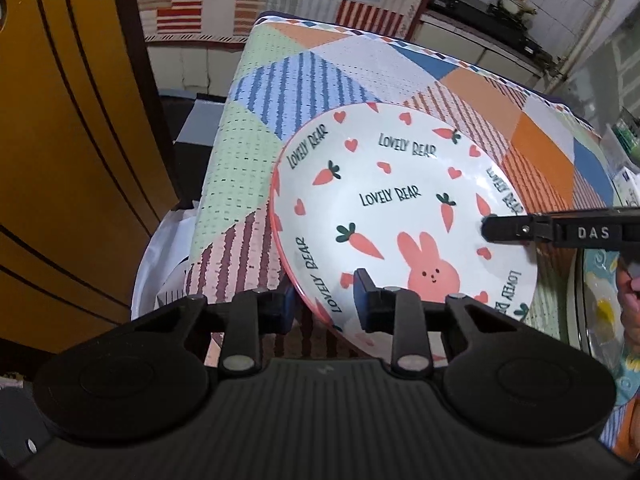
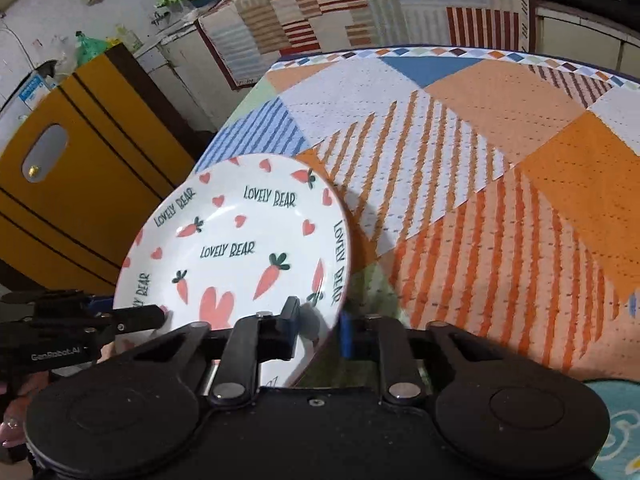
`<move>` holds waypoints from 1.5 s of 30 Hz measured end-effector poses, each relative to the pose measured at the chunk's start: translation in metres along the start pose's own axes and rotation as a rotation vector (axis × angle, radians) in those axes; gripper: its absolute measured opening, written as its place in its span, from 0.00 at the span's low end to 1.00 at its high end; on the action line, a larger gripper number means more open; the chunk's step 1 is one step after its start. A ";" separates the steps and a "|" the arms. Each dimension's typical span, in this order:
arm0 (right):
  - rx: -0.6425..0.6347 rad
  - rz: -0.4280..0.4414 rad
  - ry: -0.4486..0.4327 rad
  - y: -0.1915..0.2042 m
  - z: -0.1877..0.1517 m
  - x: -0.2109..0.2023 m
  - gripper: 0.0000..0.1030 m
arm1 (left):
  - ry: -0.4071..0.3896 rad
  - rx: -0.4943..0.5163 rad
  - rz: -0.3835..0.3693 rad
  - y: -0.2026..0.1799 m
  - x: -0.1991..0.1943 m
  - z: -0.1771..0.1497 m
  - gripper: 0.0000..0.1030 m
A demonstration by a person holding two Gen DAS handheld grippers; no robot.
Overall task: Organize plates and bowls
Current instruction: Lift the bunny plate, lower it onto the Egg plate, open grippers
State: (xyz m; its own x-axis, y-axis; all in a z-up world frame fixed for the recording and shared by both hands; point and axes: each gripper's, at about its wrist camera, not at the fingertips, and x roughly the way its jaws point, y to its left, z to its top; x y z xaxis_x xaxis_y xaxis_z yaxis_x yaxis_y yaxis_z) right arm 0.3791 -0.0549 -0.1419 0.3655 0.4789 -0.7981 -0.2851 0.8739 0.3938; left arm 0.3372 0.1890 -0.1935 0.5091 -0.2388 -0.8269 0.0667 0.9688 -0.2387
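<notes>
A white plate [image 1: 400,216] printed with carrots, hearts, a pink rabbit and "LOVELY BEAR" is held tilted above the patchwork-covered table [image 1: 360,68]. My left gripper [image 1: 322,300] has its two fingers on either side of the plate's near-left rim, with a gap left at the pads. My right gripper [image 2: 318,328] has its fingers on either side of the plate's [image 2: 240,248] right rim, also with a gap. Each gripper shows in the other's view: the right one [image 1: 500,229] over the plate's right rim, the left one [image 2: 140,318] at its left rim.
A yellow cabinet [image 1: 68,140] stands left of the table. A teal patterned plate [image 2: 616,428] lies at the near right, and it also shows in the left wrist view [image 1: 604,312]. A white bag [image 1: 168,248] sits by the table's left edge. Counters with clutter line the back wall.
</notes>
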 end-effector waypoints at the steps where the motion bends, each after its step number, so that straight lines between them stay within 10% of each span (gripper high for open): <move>1: -0.007 -0.006 -0.005 0.001 -0.001 -0.001 0.20 | 0.005 -0.024 0.007 0.001 0.000 0.001 0.23; 30: -0.059 -0.072 -0.213 0.000 -0.073 -0.248 0.20 | -0.150 0.221 -0.116 -0.157 -0.152 -0.019 0.23; 45: -0.001 -0.106 -0.206 -0.053 -0.122 -0.234 0.20 | -0.051 0.233 -0.131 -0.183 -0.129 -0.028 0.23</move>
State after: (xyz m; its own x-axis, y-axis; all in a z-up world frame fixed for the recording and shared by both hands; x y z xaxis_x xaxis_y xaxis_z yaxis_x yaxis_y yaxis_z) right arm 0.2003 -0.2238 -0.0317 0.5670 0.3916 -0.7247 -0.2364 0.9201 0.3122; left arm 0.2351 0.0402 -0.0574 0.5255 -0.3648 -0.7686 0.3271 0.9206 -0.2133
